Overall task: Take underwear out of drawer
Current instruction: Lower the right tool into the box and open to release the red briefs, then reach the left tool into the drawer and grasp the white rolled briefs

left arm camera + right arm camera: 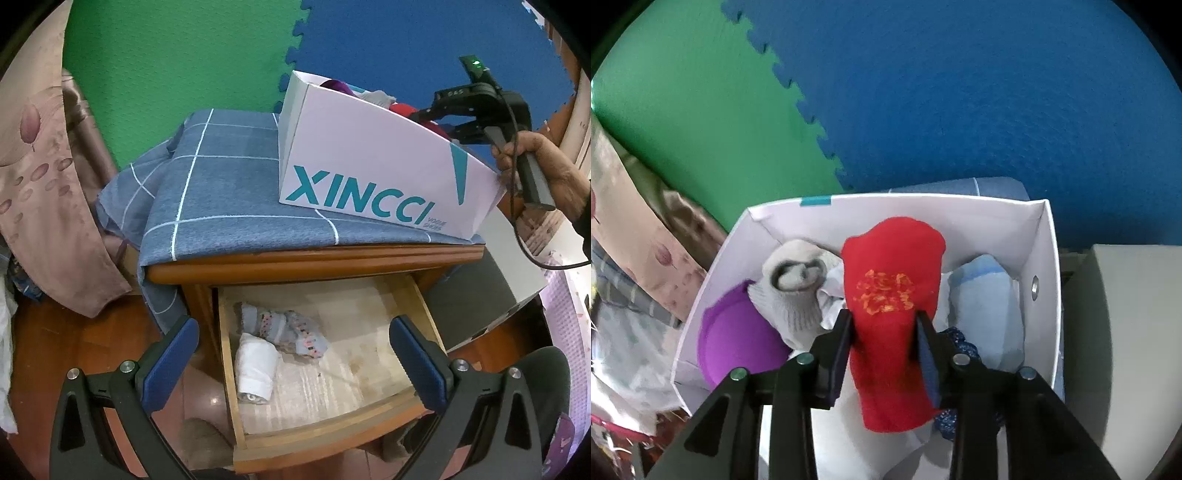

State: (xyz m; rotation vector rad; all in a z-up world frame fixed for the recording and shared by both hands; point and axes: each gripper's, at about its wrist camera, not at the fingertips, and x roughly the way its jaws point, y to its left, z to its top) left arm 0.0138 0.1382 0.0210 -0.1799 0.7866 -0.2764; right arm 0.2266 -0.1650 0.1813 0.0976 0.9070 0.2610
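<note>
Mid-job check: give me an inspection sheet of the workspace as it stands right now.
Surface: wooden nightstand, top draped with a blue checked cloth.
Job's things: drawer open, holding a white roll and a patterned grey bundle; white shoebox on top holds purple, grey and light blue items.
Clutter: grey box beside the nightstand.
Grippers: left gripper open above the drawer; right gripper shut on a red garment over the shoebox.
Cables: black cable hanging from the right gripper.
Surroundings: green and blue foam mats, floral fabric.

Two rolled bundles (275, 347) are crowding the open drawer's (413, 295) left side; its right half is lying free for passing jaws.
</note>
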